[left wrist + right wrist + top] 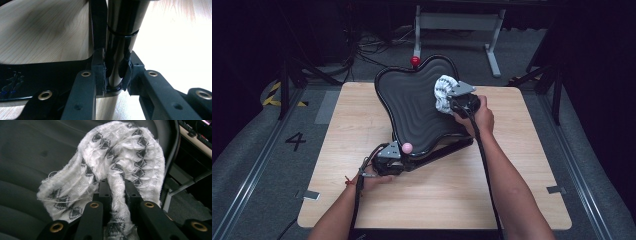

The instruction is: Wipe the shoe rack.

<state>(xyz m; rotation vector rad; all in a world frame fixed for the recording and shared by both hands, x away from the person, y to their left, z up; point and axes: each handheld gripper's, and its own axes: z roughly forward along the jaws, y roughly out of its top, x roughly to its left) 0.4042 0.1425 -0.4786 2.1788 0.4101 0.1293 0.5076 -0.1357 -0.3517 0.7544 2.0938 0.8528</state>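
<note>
Two grips: our right hand-held gripper (116, 192) clamps the white cloth (117, 157) against the black tray (412, 107); our left hand-held gripper (116, 75) clamps its black post (120, 37).

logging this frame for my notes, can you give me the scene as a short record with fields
surface: wooden table
main object: black ridged tray, wavy outline, propped at a tilt on a black stand
left gripper: shut on the glossy black post at the near corner, beside a pink knob
right gripper: shut on a white cloth with a dark pattern
cloth position: bunched against the upper right part of the tray
other: red knob at the far edge
</note>
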